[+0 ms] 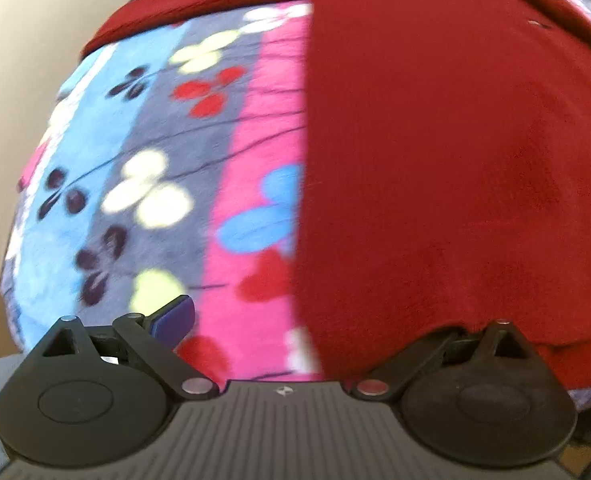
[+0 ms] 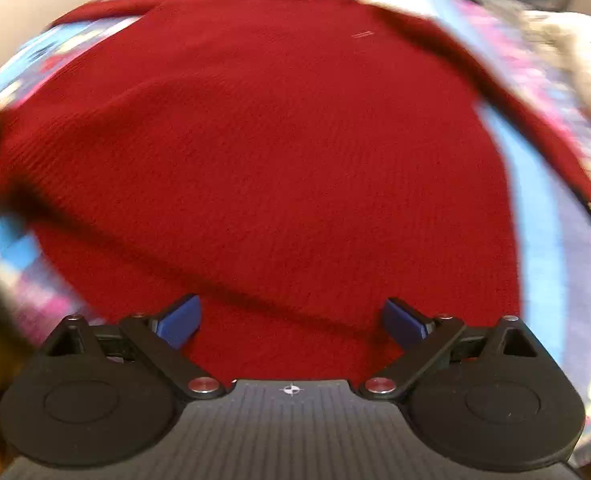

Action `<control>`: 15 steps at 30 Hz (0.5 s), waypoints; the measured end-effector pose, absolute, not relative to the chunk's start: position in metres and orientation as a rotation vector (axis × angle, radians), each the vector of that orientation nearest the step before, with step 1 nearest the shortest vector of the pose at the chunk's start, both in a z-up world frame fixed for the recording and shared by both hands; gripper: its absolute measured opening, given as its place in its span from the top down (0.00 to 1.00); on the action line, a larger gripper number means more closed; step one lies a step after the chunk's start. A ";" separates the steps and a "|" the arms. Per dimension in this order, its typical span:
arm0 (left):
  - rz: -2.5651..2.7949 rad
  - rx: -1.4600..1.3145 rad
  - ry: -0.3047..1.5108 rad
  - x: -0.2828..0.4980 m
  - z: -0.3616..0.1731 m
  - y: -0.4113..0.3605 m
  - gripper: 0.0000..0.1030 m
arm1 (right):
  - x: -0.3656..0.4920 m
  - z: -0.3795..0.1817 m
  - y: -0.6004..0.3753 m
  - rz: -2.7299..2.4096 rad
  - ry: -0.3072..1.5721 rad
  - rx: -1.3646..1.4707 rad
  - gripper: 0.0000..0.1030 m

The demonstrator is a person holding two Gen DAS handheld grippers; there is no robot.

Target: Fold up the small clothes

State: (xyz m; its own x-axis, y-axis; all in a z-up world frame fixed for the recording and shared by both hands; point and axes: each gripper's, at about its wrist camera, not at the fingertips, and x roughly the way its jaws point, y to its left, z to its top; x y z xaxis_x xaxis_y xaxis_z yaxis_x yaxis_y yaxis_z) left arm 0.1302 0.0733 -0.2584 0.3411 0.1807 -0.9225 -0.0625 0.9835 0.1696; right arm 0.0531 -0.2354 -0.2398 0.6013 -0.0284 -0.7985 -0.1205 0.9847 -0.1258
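Left wrist view: red knit garment point(image 1: 435, 160) spread flat on a flowered fleece blanket point(image 1: 167, 168), filling everything from 12 to 5 o'clock, one sleeve running off toward 10. Left gripper point(image 1: 315, 320) parted wide; one blue finger point(image 1: 175, 316) bare over the blanket at 7 o'clock, the other hidden under the garment's near hem at 5. Nothing clamped yet, though the hem drapes over that hidden side.

Right wrist view: same garment point(image 2: 275, 140) covering the centre, blanket showing around the rim from 9 through 3 o'clock. Right gripper point(image 2: 291, 320) released, both blue fingers point(image 2: 179, 320) spread over the near hem at 6, gripping nothing. Much blur.

Probably lining up on the hem for a first fold. Best done by pinching only the knit, not the fleece beneath, taking both corners level, then lifting evenly.
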 end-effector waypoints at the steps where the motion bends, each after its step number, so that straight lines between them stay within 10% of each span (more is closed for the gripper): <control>1: 0.172 0.072 1.203 0.131 -0.254 0.082 0.04 | 0.057 -0.237 -0.246 0.000 0.910 -0.132 0.06; 15: 0.185 0.064 1.130 0.149 -0.235 0.089 0.04 | 0.053 -0.225 -0.336 -0.071 0.898 0.070 0.06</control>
